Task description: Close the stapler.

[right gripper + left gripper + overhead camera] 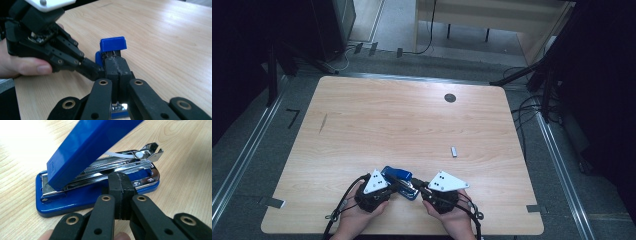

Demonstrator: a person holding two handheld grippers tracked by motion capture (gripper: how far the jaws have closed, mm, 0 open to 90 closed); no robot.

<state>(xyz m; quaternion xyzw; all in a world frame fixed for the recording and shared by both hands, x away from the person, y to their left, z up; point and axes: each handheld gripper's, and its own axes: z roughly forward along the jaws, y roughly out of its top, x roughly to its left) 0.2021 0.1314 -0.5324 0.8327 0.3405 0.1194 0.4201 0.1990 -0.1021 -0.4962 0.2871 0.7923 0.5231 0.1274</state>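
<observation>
Now | left gripper: jaws pressed together, tips against stapler side | blue stapler: near table front edge, between both grippers, top arm hinged up, magazine exposed | right gripper: jaws pressed together at stapler end | small staple strip: lying apart, right of centre
</observation>
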